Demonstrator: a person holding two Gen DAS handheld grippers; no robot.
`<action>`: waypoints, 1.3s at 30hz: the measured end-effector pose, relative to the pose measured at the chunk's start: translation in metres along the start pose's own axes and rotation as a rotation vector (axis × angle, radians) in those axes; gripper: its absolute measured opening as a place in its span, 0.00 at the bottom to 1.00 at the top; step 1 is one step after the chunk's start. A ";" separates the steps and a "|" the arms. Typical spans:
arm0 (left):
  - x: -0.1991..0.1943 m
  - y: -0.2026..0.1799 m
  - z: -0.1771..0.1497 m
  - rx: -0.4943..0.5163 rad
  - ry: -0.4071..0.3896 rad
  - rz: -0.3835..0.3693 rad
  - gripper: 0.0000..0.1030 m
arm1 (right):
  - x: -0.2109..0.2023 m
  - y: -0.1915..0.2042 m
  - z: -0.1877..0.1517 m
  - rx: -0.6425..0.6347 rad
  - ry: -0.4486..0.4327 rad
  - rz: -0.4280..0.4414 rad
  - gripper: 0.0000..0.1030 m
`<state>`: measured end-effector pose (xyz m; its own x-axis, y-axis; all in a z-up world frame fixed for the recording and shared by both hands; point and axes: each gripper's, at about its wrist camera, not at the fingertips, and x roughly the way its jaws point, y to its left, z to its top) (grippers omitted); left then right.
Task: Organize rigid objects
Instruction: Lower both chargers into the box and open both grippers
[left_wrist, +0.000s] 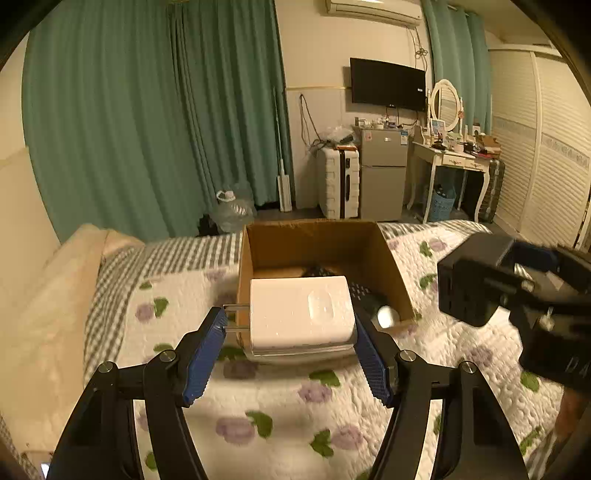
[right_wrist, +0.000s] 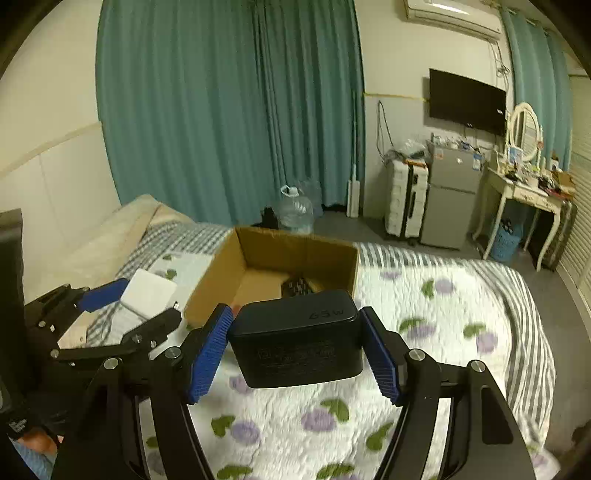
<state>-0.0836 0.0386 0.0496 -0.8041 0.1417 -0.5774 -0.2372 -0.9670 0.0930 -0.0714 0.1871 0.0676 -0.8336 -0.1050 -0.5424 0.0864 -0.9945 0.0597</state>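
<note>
Below my fingers lies a bed covered by a white quilted bedspread (left_wrist: 295, 406) printed with purple flowers and green leaves, bordered with grey-and-white stripes (right_wrist: 528, 332). At twelve o'clock from me an open brown cardboard box (left_wrist: 388, 266) rests directly on it. At ten o'clock, a beige padded cushion (left_wrist: 48, 295) lies along the bed's edge beside the wall.

Both fisheye views look forward from close above the white quilt with purple flowers (left_wrist: 332, 406) (right_wrist: 443, 314) toward the open brown cardboard box (left_wrist: 391, 266) (right_wrist: 221, 273) and green curtains (left_wrist: 147, 110) (right_wrist: 221, 110), the right-wrist view from further right.
</note>
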 end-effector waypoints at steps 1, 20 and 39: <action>0.003 0.000 0.005 0.002 -0.003 0.002 0.67 | 0.003 -0.001 0.005 -0.007 -0.006 0.003 0.67; 0.137 -0.004 0.034 -0.025 0.086 -0.010 0.67 | 0.118 -0.038 0.052 -0.084 0.039 0.031 0.67; 0.185 -0.012 0.017 0.001 0.153 -0.031 0.70 | 0.168 -0.052 0.045 -0.070 0.129 0.061 0.67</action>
<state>-0.2389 0.0804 -0.0447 -0.7036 0.1377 -0.6972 -0.2614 -0.9624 0.0737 -0.2408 0.2212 0.0115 -0.7488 -0.1601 -0.6432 0.1761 -0.9836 0.0398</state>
